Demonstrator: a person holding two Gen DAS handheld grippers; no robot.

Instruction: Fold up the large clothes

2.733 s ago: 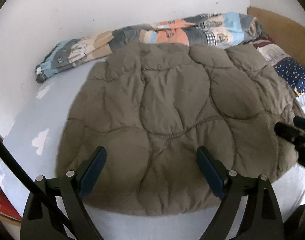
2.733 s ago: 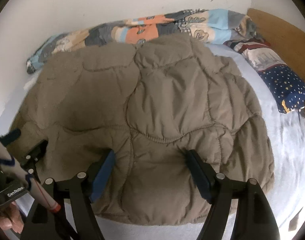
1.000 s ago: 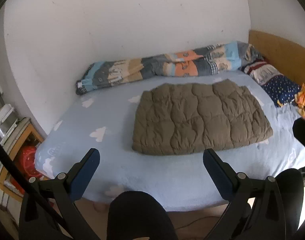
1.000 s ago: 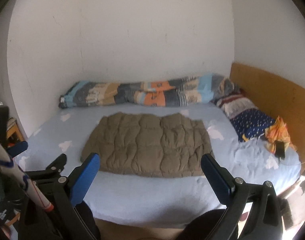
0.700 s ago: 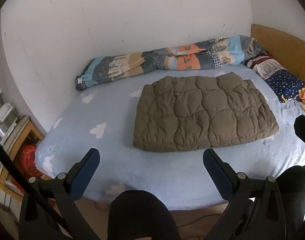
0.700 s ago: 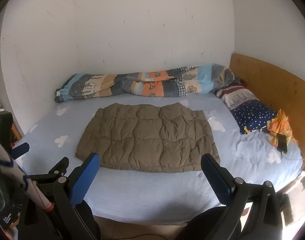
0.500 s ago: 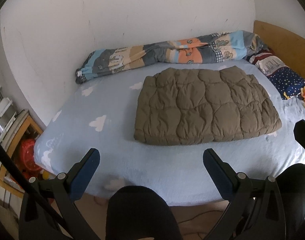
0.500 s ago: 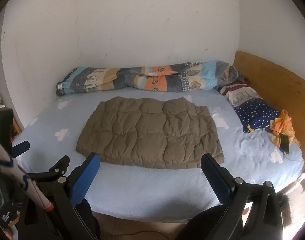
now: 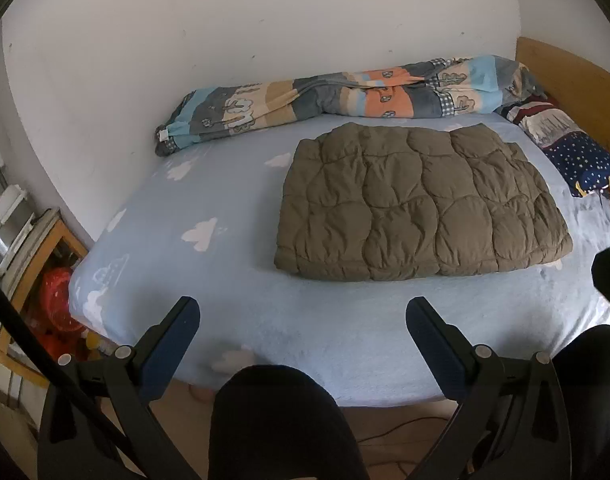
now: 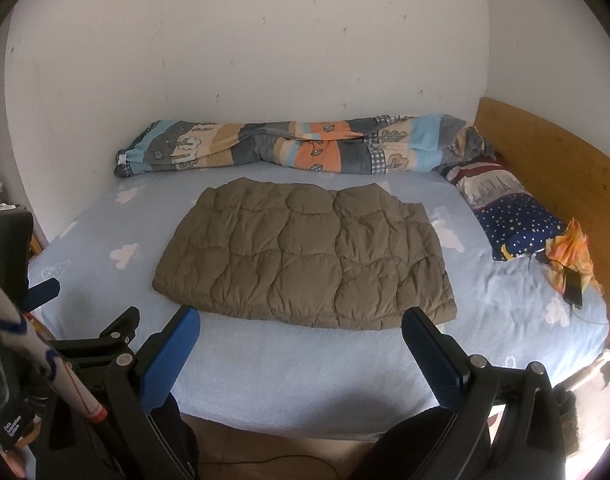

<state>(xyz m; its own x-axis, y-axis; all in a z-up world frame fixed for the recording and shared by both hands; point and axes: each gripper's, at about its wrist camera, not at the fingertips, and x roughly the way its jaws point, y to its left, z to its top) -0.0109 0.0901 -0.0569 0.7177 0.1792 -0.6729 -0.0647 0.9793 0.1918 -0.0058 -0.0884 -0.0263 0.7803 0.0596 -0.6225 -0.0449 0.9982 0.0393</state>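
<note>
A brown quilted jacket (image 9: 421, 204) lies folded into a flat rectangle in the middle of the light blue bed (image 9: 225, 288); the right wrist view shows the same jacket (image 10: 305, 252) on the bed (image 10: 305, 364). My left gripper (image 9: 301, 320) hangs open over the bed's near edge, well short of the jacket, with nothing between its fingers. My right gripper (image 10: 301, 328) is open too, its blue pads wide apart just in front of the jacket's near edge, holding nothing. The left gripper's body (image 10: 89, 344) shows at the lower left of the right wrist view.
A rolled patterned blanket (image 9: 345, 96) lies along the wall. Pillows (image 10: 509, 208), an orange cloth with a dark device (image 10: 573, 264) and a wooden headboard (image 10: 553, 168) are at the right. A person's dark-clad knee (image 9: 277, 420) is below. Shelving (image 9: 21, 248) stands left of the bed.
Both grippers pulled far back from the jacket, which they had hovered directly over 2.7 s ago. In the last second both views drifted slightly closer and lower; the jacket stays still.
</note>
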